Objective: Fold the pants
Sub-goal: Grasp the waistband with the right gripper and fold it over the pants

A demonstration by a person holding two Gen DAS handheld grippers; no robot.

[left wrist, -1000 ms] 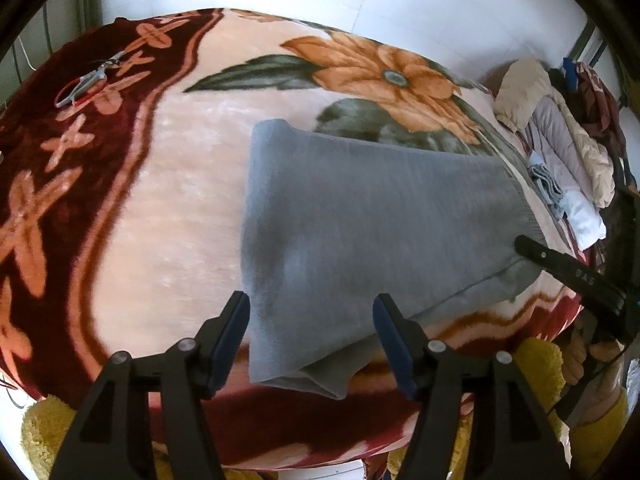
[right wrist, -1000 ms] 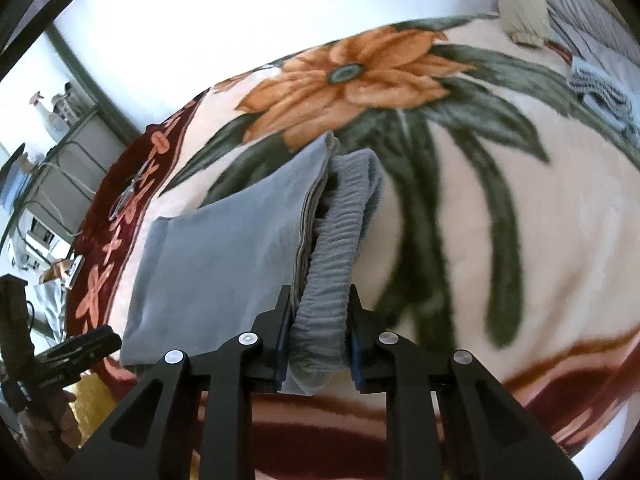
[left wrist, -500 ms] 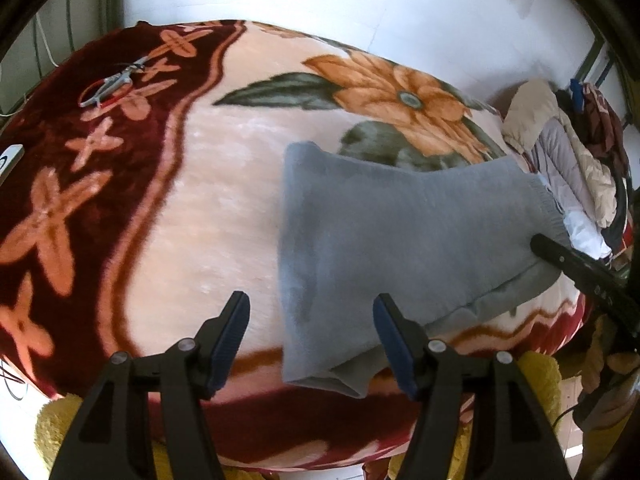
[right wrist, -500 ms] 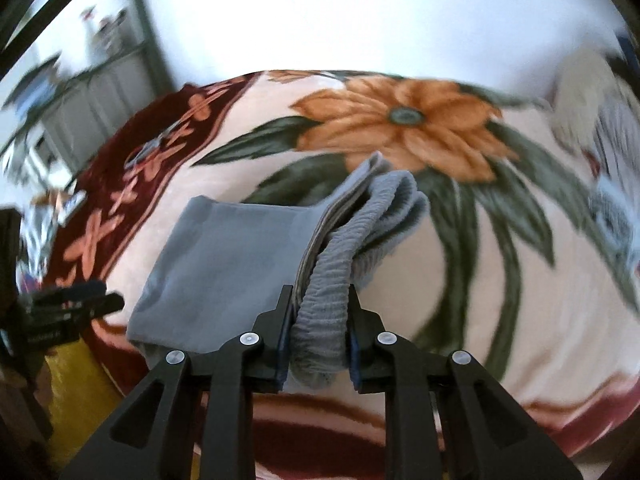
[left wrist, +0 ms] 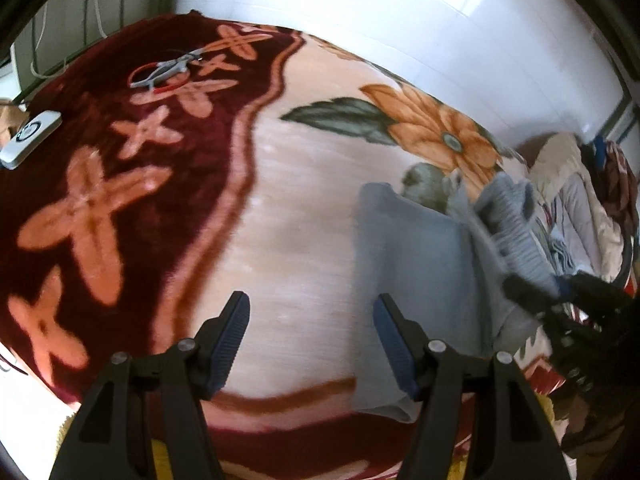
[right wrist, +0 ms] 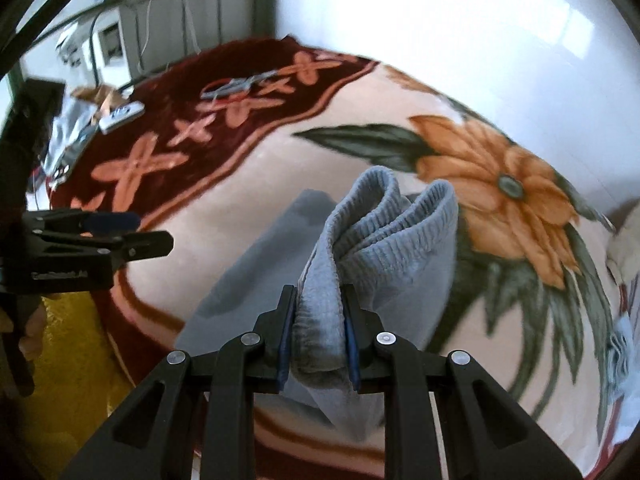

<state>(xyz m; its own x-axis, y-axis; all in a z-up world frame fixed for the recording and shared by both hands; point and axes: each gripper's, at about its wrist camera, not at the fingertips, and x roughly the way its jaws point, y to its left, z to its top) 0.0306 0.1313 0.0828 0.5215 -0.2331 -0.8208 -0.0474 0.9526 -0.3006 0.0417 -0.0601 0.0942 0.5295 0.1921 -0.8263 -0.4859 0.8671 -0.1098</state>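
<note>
Grey pants [right wrist: 384, 240] — waistband pinched by right gripper [right wrist: 318, 332].

Matt ribbed-knit cloth pants [right wrist: 384, 248] on plush, fuzzy blanket [left wrist: 304, 216]

We see our left hand-held gripper [left wrist: 310, 340] as matte black angular plastic with ribbed blue finger pads [left wrist: 232, 330] and silver round screws. Our right hand-held gripper [right wrist: 318, 330] matches: black arms, blue pads, four silver screws.
</note>
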